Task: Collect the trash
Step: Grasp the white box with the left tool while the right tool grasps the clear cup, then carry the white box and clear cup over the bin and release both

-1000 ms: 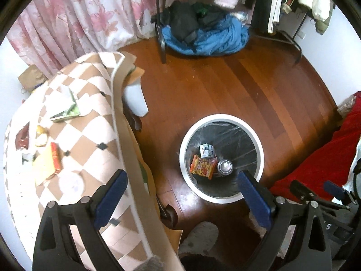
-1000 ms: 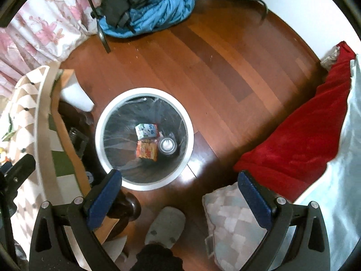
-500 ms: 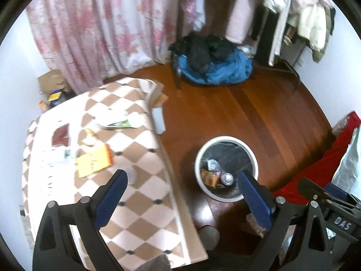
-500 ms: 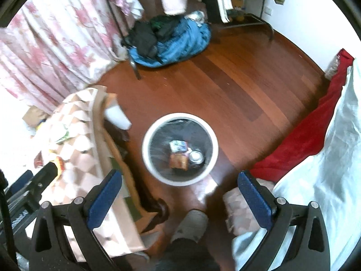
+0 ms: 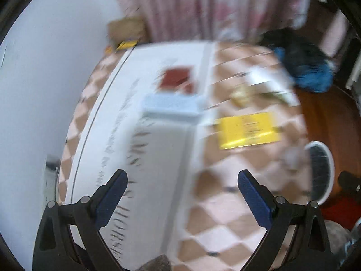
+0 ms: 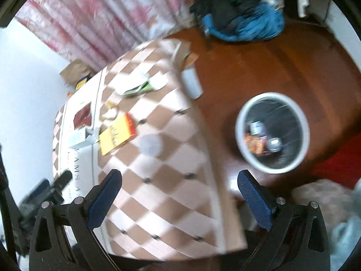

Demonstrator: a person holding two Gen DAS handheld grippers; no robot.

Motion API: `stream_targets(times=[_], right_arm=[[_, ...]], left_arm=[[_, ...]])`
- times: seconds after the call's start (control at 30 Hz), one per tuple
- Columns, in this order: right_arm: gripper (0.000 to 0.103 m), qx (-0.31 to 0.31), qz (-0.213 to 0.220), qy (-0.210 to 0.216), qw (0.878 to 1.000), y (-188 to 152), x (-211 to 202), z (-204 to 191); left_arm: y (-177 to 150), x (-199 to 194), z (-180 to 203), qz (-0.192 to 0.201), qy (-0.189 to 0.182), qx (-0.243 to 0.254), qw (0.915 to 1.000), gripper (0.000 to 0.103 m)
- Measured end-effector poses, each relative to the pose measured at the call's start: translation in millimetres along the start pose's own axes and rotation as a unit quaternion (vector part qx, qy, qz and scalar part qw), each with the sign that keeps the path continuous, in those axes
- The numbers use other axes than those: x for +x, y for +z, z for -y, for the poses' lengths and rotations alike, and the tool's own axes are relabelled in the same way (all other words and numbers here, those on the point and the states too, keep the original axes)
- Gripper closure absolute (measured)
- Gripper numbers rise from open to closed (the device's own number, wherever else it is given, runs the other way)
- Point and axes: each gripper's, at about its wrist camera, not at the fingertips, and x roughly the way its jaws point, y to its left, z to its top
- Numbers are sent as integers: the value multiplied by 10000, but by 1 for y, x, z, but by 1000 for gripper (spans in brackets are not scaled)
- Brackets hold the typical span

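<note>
Both views are motion-blurred. My left gripper hangs open and empty over the checkered table. Ahead of it lie a yellow packet, a pale blue box and a dark red wrapper. My right gripper is open too, above the table's near side. In its view the yellow packet, the pale box, the red wrapper and a green-and-white wrapper lie on the table. The white-rimmed bin on the floor holds a can, a carton and an orange wrapper.
A white sheet with printed lettering covers the table's left part. A clear round lid lies mid-table. Pink curtains hang behind. A blue and black clothes pile sits on the wooden floor; a red blanket lies at right.
Both grippers have swung left and away from the bin, toward the table. The left one now hangs close over the tabletop; the bin has slid to the right edge of its view.
</note>
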Motion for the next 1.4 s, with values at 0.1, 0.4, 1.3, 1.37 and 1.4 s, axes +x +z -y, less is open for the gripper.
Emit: stream_targets(times=[0.1,0.4,1.3,1.37,1.4], right_arm=[[18,36,-288,0,9996,7,48,-21],[58,142,-551,-203,9982,31,126,-45],[58,-254,-313,-732,9965,35,122,-58],[58,-307,-300,-698,9966,27,118,-57],[58,-358,-272,-694,9966,23,115,-57]], left_arm=[[-1,31,-29,-276,129,-257,9992,3],[38,71,-50,-769,-501,-1008,9907,3],[20,68,-46,-580,-624,-575,9947,71],[7,56,-45,-421,-443,-330,9976,71],[3,50,-45,-330,-380,-229,9985,71]])
